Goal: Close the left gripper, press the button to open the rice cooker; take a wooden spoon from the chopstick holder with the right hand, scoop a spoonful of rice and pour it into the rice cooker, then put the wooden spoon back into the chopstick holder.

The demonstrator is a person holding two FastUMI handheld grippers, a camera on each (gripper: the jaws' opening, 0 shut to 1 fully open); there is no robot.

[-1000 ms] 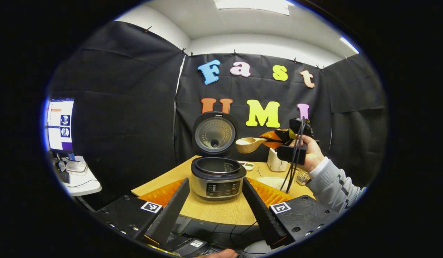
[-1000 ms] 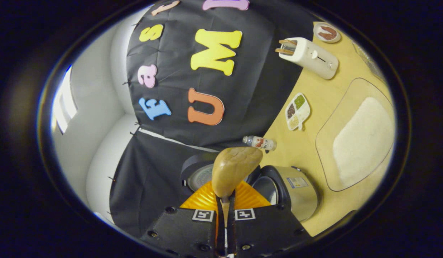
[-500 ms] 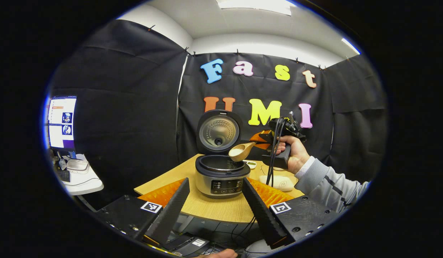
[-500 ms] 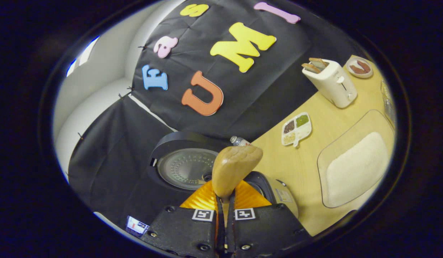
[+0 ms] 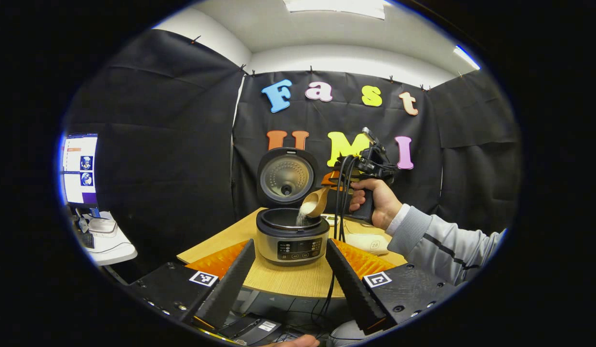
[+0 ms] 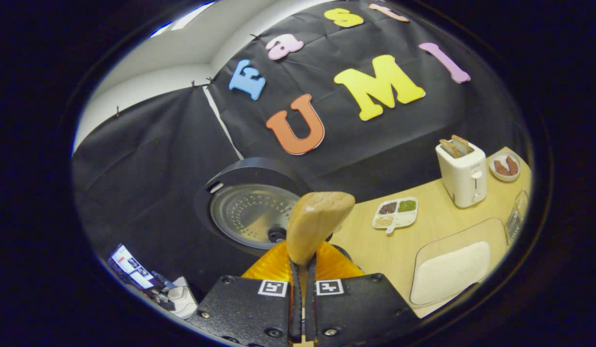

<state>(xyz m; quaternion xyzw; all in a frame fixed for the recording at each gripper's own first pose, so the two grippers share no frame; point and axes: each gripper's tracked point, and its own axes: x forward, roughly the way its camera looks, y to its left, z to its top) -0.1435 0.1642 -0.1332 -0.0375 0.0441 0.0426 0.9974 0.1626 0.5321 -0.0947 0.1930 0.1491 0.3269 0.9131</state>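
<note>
The rice cooker (image 5: 292, 238) stands on the wooden table (image 5: 288, 282) with its lid (image 5: 284, 176) raised. A wooden spoon (image 5: 316, 202) hangs tilted over the open pot, and white rice (image 5: 301, 218) streams from it into the pot. My right gripper (image 5: 332, 182), held by a person's hand (image 5: 375, 202), is shut on the spoon's handle. In the right gripper view that gripper (image 6: 302, 270) clamps the handle, and the back of the spoon (image 6: 317, 221) faces the camera in front of the lid (image 6: 252, 212). My left gripper (image 5: 290, 243) is open before the table's front edge with nothing between its fingers.
A clear tray of rice (image 6: 449, 270) lies right of the cooker. Behind it are a divided dish of grains (image 6: 395, 213), a white toaster (image 6: 461, 173) and a small bowl (image 6: 505, 166). A side table with a monitor (image 5: 78, 168) stands at the far left.
The right gripper has carried the spoon leftward over the cooker and rolled it, so the rice that sat in the bowl now pours out. The left gripper has stayed open in place.
</note>
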